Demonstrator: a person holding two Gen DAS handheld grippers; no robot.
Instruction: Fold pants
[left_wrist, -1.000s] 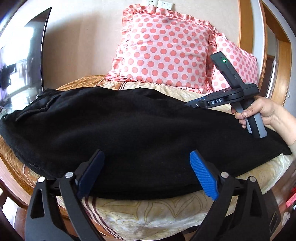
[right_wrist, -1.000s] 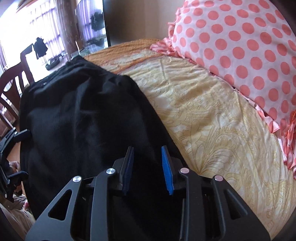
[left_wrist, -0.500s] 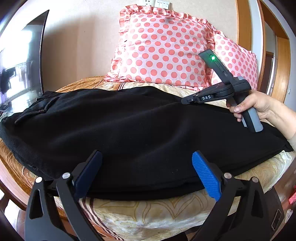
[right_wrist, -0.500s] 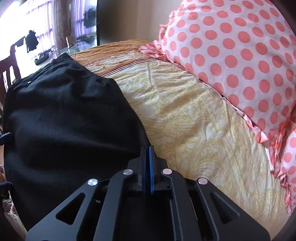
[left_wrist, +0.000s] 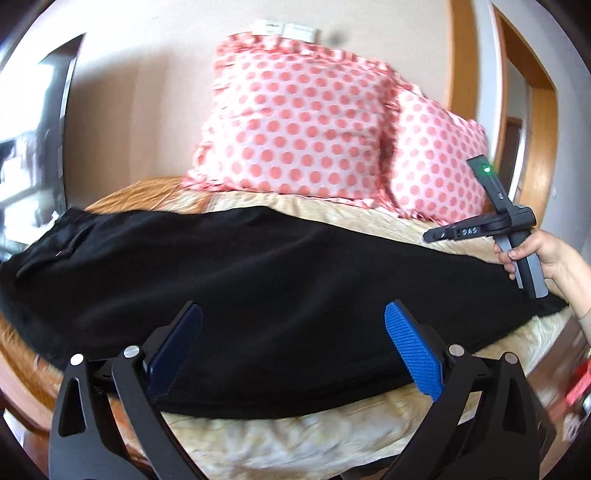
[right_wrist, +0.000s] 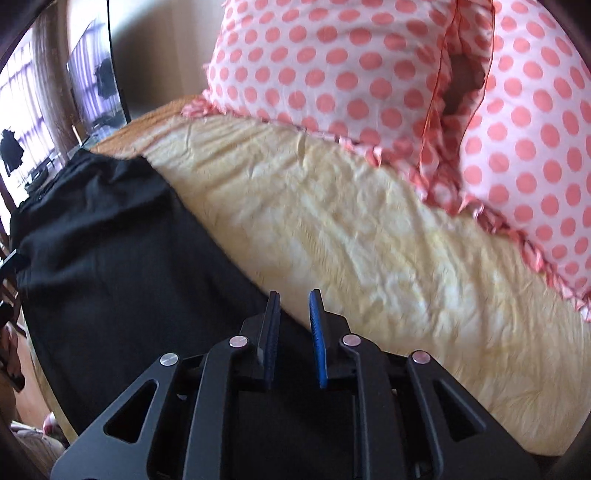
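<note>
Pants lie flat lengthwise ahead of my left claw, jaws spread wide and empty; right claw, parted slightly at the far edge (apparently gripping nothing), so next step: pinch cuff end and fold it toward the waist.

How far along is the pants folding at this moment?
Done: the black pants lie stretched lengthwise on the bed, apparently leg over leg. In hand: nothing; the left gripper is wide open and the right gripper slightly open, both empty. Left: every crosswise fold.
</note>
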